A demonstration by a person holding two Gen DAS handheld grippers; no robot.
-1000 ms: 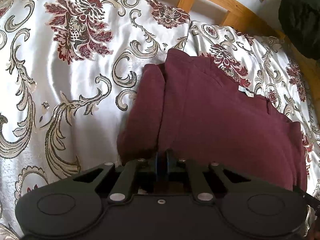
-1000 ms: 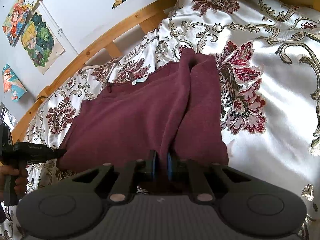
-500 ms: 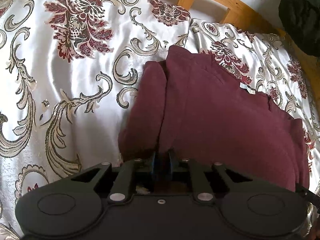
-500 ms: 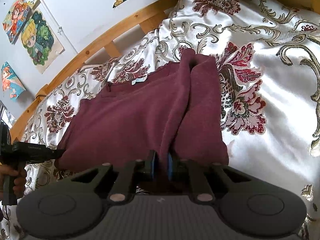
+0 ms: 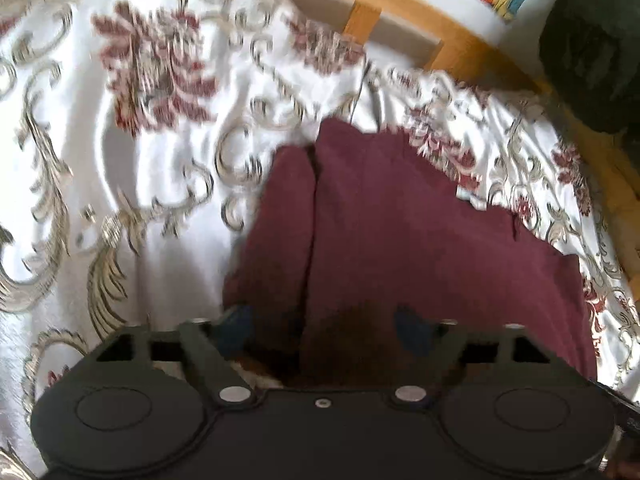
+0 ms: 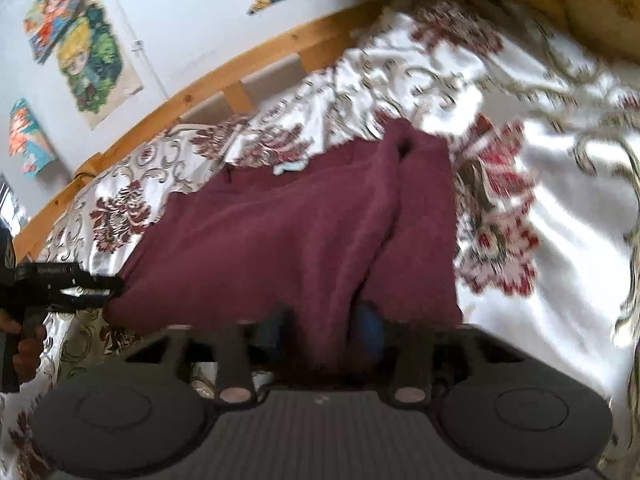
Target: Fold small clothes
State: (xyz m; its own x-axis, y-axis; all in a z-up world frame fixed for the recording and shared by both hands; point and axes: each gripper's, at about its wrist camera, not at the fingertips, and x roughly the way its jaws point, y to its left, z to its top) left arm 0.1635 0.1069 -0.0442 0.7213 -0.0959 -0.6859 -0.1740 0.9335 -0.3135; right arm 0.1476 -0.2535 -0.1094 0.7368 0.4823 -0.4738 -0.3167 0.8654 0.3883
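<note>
Satin floral bedspread (image 5: 168, 248) carries the folded maroon garment (image 5: 400, 240) at 12 o'clock; with left gripper (image 5: 324, 330) and right gripper (image 6: 322, 330) jaws wide, I back off without snagging cloth.

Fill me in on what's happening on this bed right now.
A person is folding a maroon garment on a floral bedspread, with a handheld gripper in each hand. Both grippers sit at the garment's near edge, one at each end. The left gripper has its fingers spread wide, with cloth between them but not pinched. The right gripper is open too, its fingers either side of a fold. The garment lies partly folded, one side flap turned in. Both views are blurred.
</note>
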